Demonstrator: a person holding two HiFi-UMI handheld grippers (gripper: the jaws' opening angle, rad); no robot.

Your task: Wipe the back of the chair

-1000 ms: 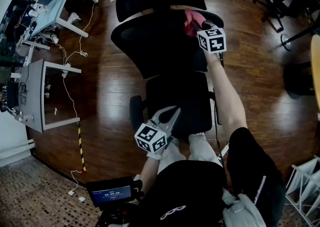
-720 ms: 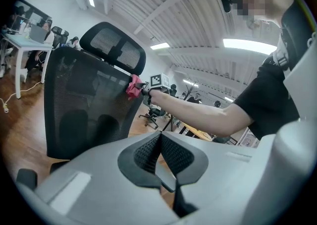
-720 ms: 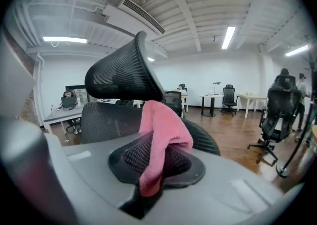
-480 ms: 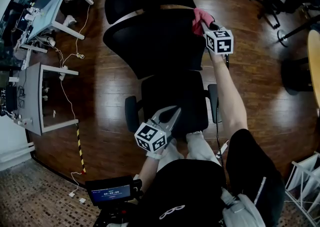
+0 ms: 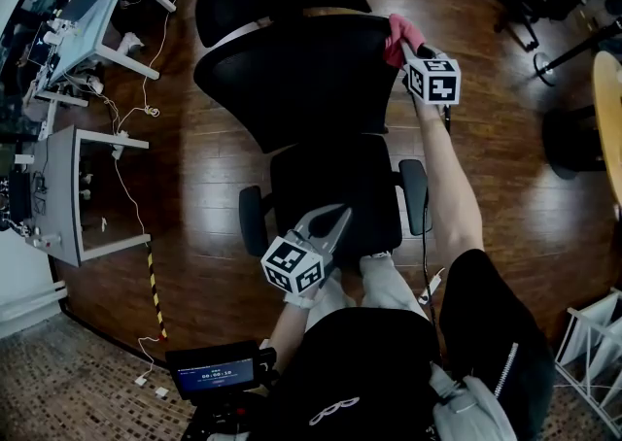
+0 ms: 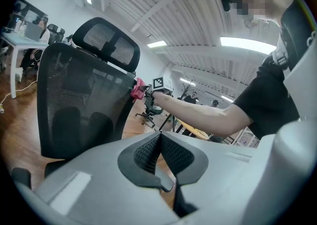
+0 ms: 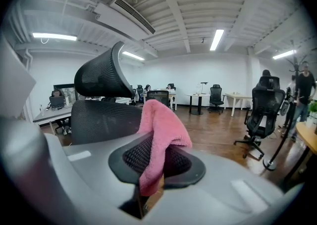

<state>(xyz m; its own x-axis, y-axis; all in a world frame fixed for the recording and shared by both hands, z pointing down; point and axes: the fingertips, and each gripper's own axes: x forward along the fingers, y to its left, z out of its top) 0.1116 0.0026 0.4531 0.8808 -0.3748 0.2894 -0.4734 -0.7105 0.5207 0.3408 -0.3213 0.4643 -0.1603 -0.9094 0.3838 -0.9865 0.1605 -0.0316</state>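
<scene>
What we can't see well

In the head view, the pink cloth is mostly tucked behind the marker cube of the right gripper, near the upper right, so the jaws don't show there. The chair's legs hide under its seat. A round table at the right edge and a white rack in the lower right corner are cut off. In the right gripper view, the people far back at the left are too small to tell.

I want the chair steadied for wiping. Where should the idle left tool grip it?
Probably the armrest on the left tool's side: a narrow pad the jaws, once opened, could straddle from above. The broad backrest offers only its rim, where the right tool holds the pink cloth.
</scene>
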